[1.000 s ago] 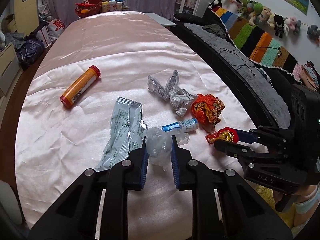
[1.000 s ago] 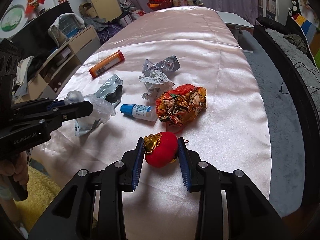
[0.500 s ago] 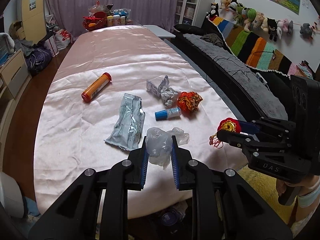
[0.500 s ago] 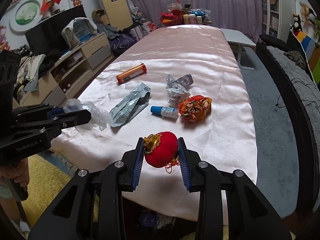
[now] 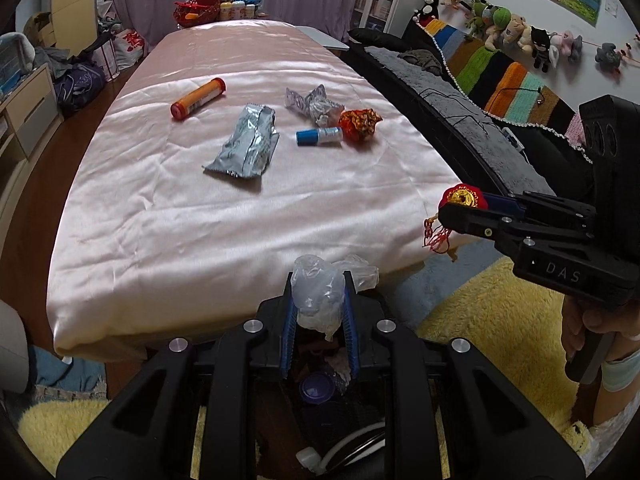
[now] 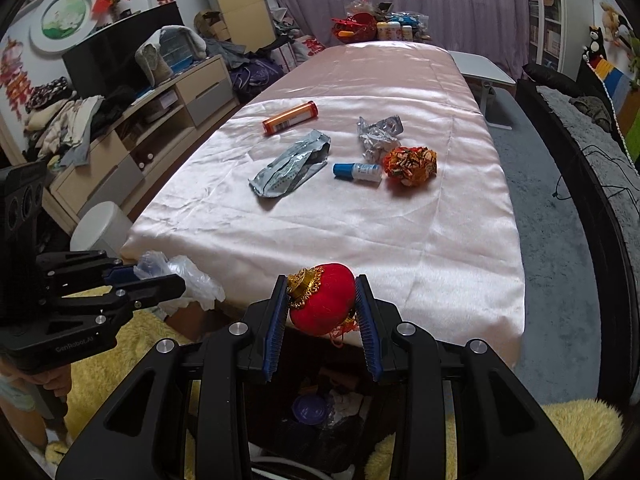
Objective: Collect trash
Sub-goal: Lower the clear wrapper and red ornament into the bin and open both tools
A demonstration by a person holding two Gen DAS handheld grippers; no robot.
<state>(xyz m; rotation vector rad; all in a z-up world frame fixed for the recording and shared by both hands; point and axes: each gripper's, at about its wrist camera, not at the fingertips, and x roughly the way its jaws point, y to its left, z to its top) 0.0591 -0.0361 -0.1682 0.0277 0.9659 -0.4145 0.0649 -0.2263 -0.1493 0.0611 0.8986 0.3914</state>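
Note:
My left gripper (image 5: 318,300) is shut on a crumpled clear plastic bag (image 5: 320,294), held past the table's near edge above a dark trash bin (image 5: 320,392). My right gripper (image 6: 322,304) is shut on a red lantern ornament (image 6: 322,300) with a gold cap, also above the bin (image 6: 316,408). On the pink cloth table (image 5: 200,208) lie an orange tube (image 5: 198,98), a silver wrapper (image 5: 246,144), crumpled foil (image 5: 314,102), a small blue-capped bottle (image 5: 320,135) and an orange crumpled wrapper (image 5: 360,123).
A black sofa (image 5: 460,120) with a striped blanket runs along the table's right. A TV cabinet (image 6: 132,128) with clothes stands to the left. Yellow shag rug (image 5: 480,320) covers the floor around the bin. A white round bin (image 6: 100,224) stands by the table corner.
Both grippers have pulled back from the table with their items and now hang beyond its near edge over the trash bin.

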